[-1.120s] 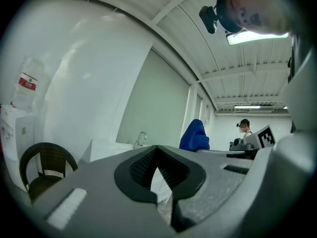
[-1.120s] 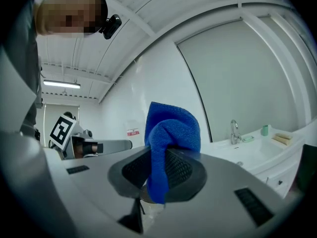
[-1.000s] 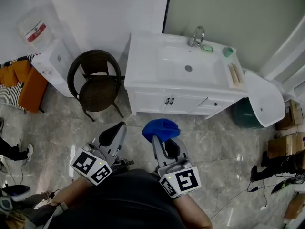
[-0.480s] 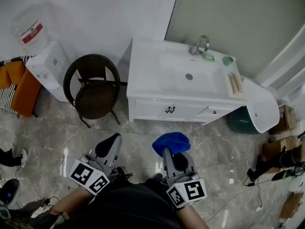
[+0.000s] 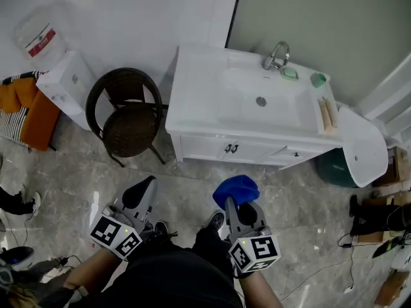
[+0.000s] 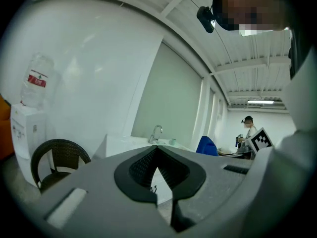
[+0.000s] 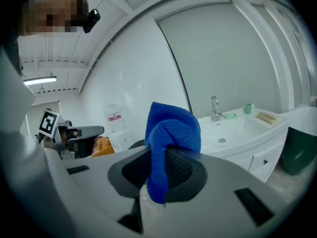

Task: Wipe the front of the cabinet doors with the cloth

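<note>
I hold the cloth [image 5: 236,188] pinched in the right gripper [image 5: 237,205], wad proud to meet the doors [image 5: 228,149] ahead; left gripper [image 5: 142,191] closed, empty.

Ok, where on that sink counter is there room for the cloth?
The left end of the counter, between the basin and the edge beside the wicker chair, is bare. The right end is crowded: green cup, wooden pieces, soap dish by the faucet.
</note>
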`<state>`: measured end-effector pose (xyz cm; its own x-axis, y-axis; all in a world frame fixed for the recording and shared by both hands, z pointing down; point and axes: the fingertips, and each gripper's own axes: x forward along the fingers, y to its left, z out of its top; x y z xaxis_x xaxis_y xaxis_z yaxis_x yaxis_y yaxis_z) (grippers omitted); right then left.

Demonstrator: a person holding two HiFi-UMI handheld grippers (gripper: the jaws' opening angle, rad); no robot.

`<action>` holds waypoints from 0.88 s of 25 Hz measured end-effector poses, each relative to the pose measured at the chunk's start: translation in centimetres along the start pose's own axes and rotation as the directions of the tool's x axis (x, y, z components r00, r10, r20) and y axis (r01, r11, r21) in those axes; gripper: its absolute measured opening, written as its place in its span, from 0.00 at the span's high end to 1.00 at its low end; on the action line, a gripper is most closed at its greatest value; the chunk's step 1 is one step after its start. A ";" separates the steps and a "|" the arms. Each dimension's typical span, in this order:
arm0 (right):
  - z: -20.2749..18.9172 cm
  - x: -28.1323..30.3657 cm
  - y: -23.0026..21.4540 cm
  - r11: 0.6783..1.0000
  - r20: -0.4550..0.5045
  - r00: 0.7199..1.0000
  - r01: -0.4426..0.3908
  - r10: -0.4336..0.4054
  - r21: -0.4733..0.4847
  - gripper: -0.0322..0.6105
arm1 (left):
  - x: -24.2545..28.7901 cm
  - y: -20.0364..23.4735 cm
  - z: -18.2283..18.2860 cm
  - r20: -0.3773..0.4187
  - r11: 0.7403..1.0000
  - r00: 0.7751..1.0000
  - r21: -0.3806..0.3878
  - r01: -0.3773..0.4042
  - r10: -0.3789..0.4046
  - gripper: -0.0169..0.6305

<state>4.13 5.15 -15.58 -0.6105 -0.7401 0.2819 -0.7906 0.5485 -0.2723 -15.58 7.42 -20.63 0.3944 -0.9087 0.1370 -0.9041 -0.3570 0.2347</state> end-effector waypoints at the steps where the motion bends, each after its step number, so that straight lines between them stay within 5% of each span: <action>1: -0.6 0.7 -1.6 1.000 -0.021 1.000 -0.013 0.013 0.009 0.87 | 1.0 -0.1 -0.2 -0.009 0.999 1.000 0.013 -0.029 0.030 0.98; 7: -5.9 6.1 -8.8 0.996 -0.196 0.976 -0.093 0.093 0.013 0.87 | 5.3 1.6 -1.3 -0.051 0.978 0.977 0.037 -0.204 0.206 0.98; 13: -14.9 15.3 -9.0 0.990 -0.375 0.917 -0.128 0.138 0.050 0.87 | 4.1 6.6 -4.2 -0.110 0.954 0.947 0.025 -0.300 0.301 0.98; 17: -20.6 22.3 -7.3 0.993 -0.456 0.882 -0.110 0.118 0.043 0.87 | 3.3 11.2 -8.6 -0.179 0.952 0.935 0.051 -0.303 0.307 0.98; 22: -25.0 30.6 -4.0 0.998 -0.477 0.877 -0.052 0.064 0.037 0.87 | 4.1 16.3 -14.4 -0.278 0.971 0.931 0.093 -0.221 0.238 0.98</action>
<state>-12.60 -9.95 17.16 -0.6078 -0.4284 0.6687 -0.7555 0.5712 -0.3208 -26.37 1.02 -2.35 0.1976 -0.8706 0.4506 -0.9801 -0.1663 0.1085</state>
